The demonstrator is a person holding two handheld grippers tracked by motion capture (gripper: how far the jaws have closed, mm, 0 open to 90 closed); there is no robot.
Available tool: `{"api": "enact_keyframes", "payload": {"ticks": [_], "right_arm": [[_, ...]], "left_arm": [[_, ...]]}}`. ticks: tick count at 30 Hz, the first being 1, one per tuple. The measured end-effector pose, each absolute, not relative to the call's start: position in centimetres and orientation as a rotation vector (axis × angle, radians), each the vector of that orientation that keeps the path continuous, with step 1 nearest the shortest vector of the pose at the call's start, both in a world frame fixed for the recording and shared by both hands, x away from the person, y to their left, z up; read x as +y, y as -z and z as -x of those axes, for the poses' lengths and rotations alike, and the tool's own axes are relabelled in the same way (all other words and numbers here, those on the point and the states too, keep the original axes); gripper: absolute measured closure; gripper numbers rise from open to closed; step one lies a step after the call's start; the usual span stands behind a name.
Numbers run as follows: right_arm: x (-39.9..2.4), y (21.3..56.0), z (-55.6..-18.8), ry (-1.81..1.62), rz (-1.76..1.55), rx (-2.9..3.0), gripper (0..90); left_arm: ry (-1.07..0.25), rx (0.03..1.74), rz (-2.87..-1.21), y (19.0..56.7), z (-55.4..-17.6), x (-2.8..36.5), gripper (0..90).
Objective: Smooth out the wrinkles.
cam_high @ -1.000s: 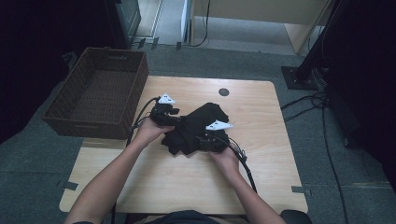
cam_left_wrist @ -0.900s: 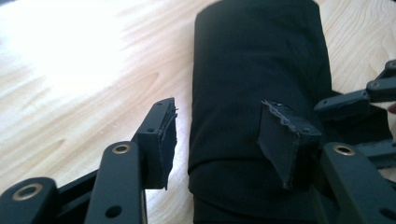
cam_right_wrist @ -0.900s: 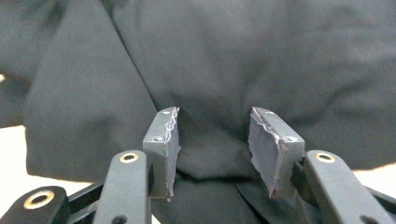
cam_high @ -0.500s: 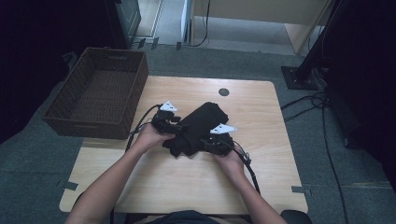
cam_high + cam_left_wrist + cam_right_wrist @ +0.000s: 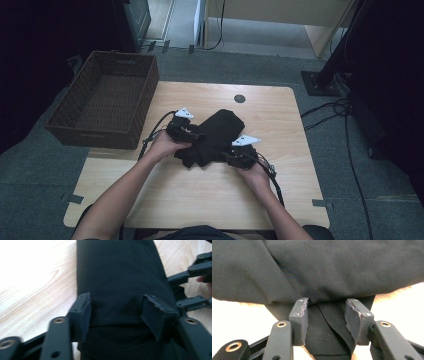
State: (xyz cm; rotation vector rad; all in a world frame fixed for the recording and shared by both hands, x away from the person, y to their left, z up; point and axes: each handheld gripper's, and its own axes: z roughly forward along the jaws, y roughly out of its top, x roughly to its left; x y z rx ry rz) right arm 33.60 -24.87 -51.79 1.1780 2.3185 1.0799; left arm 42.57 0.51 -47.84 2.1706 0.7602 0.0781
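Black cloth (image 5: 215,137) lies between the gaping left tongs (image 5: 196,136) and right tongs (image 5: 224,156).

We read this as a lab or office recording room: wooden worktop (image 5: 280,200), grey carpet (image 5: 45,200), floor cables (image 5: 345,125), stand base (image 5: 320,82).

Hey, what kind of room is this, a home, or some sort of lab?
Probably a lab or office recording setup: a plain table on grey carpet, loose cables across the floor and a stand base beside it.
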Motion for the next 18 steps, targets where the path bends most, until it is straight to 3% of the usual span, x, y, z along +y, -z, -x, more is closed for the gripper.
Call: {"api": "enact_keyframes", "payload": {"ticks": [6, 18], "right_arm": [[-24.4, 52.0, -33.9, -1.097, -1.191, 2.293, 53.6], [-25.5, 50.3, -33.7, -1.118, -1.180, 2.308, 51.7]], "left_arm": [[-0.030, 0.739, -2.167, 48.0, -42.2, 0.0, 46.8], [-0.129, 0.728, -2.144, 46.7, -42.2, 0.6, 44.5]]}}
